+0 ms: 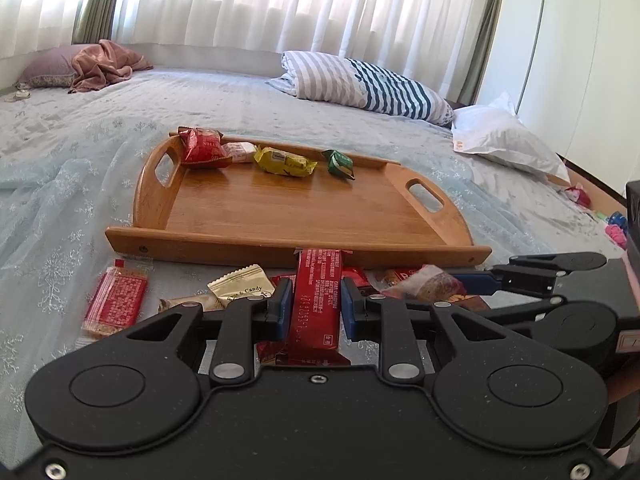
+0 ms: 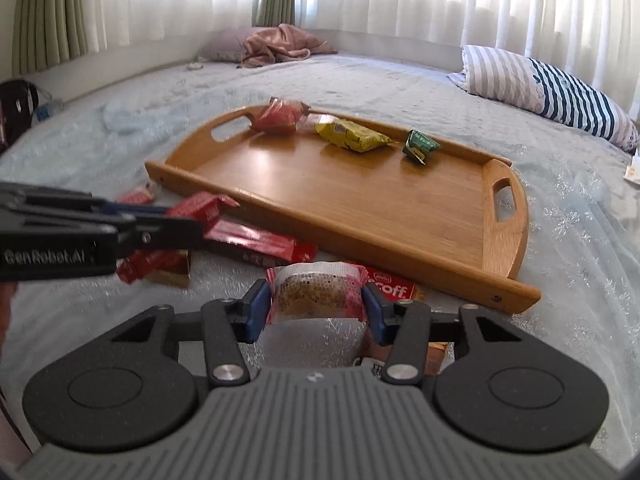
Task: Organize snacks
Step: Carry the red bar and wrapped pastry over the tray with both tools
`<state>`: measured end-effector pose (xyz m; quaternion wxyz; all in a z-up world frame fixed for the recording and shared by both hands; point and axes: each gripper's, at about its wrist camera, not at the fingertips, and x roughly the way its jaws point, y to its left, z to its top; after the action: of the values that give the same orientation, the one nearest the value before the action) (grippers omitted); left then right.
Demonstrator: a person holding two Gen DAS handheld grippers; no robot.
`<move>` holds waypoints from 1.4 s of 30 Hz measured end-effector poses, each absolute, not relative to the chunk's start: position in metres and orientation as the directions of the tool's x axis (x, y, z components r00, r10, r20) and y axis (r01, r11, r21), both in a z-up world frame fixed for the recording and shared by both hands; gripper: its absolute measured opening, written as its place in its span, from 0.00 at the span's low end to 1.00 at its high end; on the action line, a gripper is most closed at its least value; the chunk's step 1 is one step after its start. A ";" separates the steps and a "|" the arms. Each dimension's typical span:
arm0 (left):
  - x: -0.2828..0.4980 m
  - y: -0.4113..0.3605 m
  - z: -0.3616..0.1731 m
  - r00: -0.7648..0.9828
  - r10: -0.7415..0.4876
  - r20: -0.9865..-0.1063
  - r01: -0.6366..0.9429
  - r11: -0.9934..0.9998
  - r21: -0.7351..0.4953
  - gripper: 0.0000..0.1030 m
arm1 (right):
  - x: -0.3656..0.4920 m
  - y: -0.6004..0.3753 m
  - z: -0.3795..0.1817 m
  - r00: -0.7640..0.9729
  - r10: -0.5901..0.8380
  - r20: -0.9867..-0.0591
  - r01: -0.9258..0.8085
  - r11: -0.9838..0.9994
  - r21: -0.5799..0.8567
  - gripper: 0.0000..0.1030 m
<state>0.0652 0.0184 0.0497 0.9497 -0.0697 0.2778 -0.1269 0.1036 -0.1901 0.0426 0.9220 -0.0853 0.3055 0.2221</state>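
Note:
My left gripper [image 1: 314, 304] is shut on a long red snack bar [image 1: 318, 300] that stands lengthwise between its blue pads, just short of the wooden tray [image 1: 300, 208]. On the tray's far side lie a red packet [image 1: 202, 148], a small pink one [image 1: 240, 152], a yellow one [image 1: 285, 162] and a green one [image 1: 339, 164]. In the right wrist view my right gripper [image 2: 316, 306] is shut on a clear pink-edged cake packet [image 2: 316, 294], low over the bedspread. The left gripper [image 2: 176, 220] reaches in from the left with its red bar [image 2: 200, 208].
Loose snacks lie in front of the tray: a red cracker packet [image 1: 114, 304], a gold candy [image 1: 240, 286], a long red bar [image 2: 256, 246] and a Biscoff packet [image 2: 390, 288]. A striped pillow [image 1: 360, 84] and a white bag [image 1: 504, 136] lie beyond the tray. The bed's edge is at right.

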 end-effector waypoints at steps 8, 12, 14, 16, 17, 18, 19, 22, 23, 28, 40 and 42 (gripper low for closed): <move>0.074 0.019 0.056 0.823 -0.276 -0.497 0.198 0.959 -0.205 0.23 | 0.122 -0.210 0.063 0.763 0.345 -0.546 -0.394 0.919 0.029 0.52; 0.083 0.021 0.061 0.832 -0.269 -0.486 0.197 0.961 -0.195 0.23 | 0.144 -0.221 0.074 0.799 0.305 -0.518 -0.348 0.937 0.016 0.52; 0.089 0.021 0.065 0.837 -0.260 -0.481 0.194 0.964 -0.184 0.23 | 0.161 -0.227 0.077 0.802 0.298 -0.518 -0.334 0.942 0.025 0.52; 0.096 0.022 0.067 0.841 -0.256 -0.477 0.191 0.965 -0.182 0.23 | 0.178 -0.232 0.076 0.800 0.286 -0.527 -0.317 0.948 0.034 0.52; 0.099 0.022 0.068 0.842 -0.254 -0.475 0.189 0.965 -0.181 0.23 | 0.188 -0.234 0.075 0.801 0.275 -0.532 -0.303 0.952 0.036 0.52; 0.103 0.023 0.069 0.844 -0.250 -0.474 0.184 0.966 -0.181 0.23 | 0.196 -0.236 0.073 0.802 0.263 -0.536 -0.290 0.956 0.036 0.52; 0.107 0.024 0.069 0.845 -0.245 -0.475 0.179 0.967 -0.181 0.23 | 0.204 -0.237 0.071 0.803 0.250 -0.541 -0.276 0.961 0.035 0.52; 0.120 0.027 0.067 0.846 -0.228 -0.482 0.160 0.971 -0.179 0.23 | 0.230 -0.240 0.064 0.801 0.222 -0.556 -0.240 0.970 0.042 0.52; 0.126 0.029 0.066 0.846 -0.220 -0.485 0.151 0.972 -0.178 0.23 | 0.239 -0.241 0.062 0.801 0.210 -0.561 -0.228 0.973 0.039 0.52; 0.149 0.036 0.061 0.851 -0.178 -0.495 0.105 0.980 -0.171 0.23 | 0.285 -0.242 0.054 0.786 0.173 -0.593 -0.193 0.981 0.029 0.52; 0.189 0.038 0.056 0.850 -0.151 -0.504 0.096 0.986 -0.135 0.23 | 0.349 -0.224 0.038 0.751 0.129 -0.648 -0.210 0.976 -0.050 0.52; 0.191 0.039 0.055 0.848 -0.153 -0.507 0.096 0.986 -0.136 0.23 | 0.352 -0.223 0.037 0.749 0.128 -0.651 -0.211 0.976 -0.051 0.52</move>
<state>0.1907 0.0391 0.0548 0.9599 -0.0526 0.2677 -0.0649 0.3520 -0.2228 0.0370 0.9331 -0.0604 0.3428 0.0908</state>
